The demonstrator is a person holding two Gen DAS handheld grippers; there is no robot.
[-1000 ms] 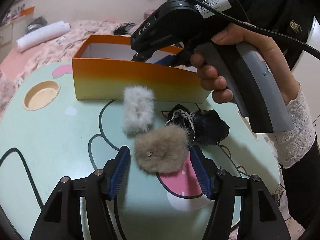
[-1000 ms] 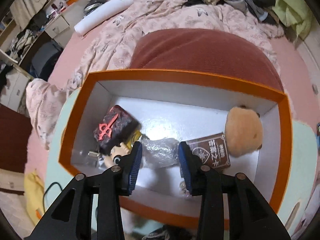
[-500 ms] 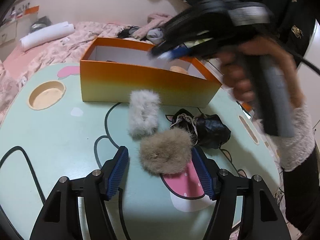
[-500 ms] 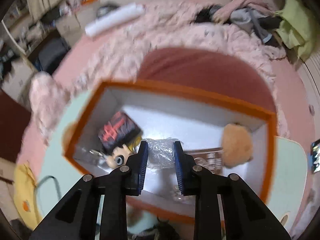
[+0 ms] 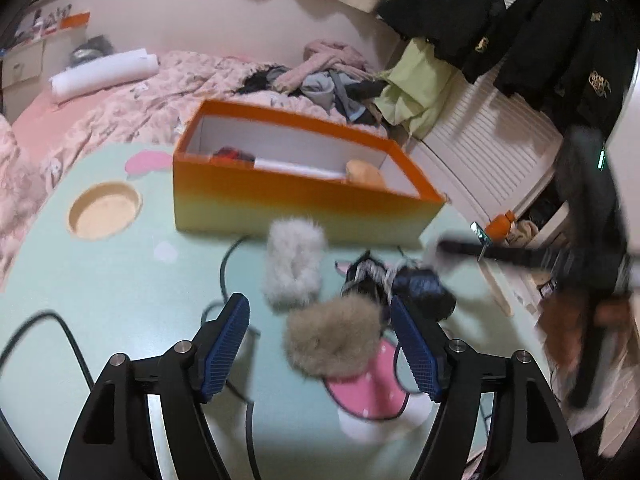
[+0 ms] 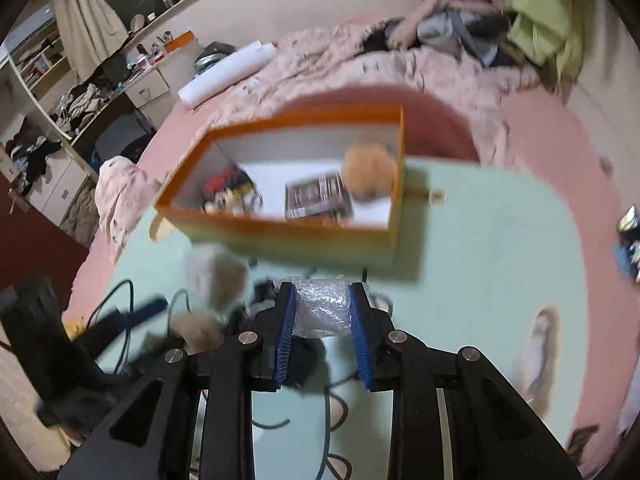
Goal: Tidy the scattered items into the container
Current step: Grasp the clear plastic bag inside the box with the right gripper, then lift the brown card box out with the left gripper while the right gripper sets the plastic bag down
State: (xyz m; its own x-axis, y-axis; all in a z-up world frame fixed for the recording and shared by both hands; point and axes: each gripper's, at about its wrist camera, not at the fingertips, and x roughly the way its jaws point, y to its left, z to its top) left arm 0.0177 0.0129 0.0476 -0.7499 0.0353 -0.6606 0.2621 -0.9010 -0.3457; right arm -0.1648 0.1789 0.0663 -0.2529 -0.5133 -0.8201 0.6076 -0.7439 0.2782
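Right wrist view: my right gripper (image 6: 322, 332) clamps a crinkled plastic bundle (image 6: 322, 312) at 6 o'clock of the orange box (image 6: 304, 232); my left gripper (image 5: 320, 344) gapes around a tan pom-pom (image 5: 334, 338).

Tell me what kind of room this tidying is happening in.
Most likely a bedroom. A bed with a pink floral quilt sits behind the low mint cartoon table, dark jackets hang by the wall, and a cluttered desk with shelves stands on one side.

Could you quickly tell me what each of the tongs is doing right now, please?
Left tongs: open, straddling the brown puff, not gripping it.
Right tongs: shut on a clear plastic bag.
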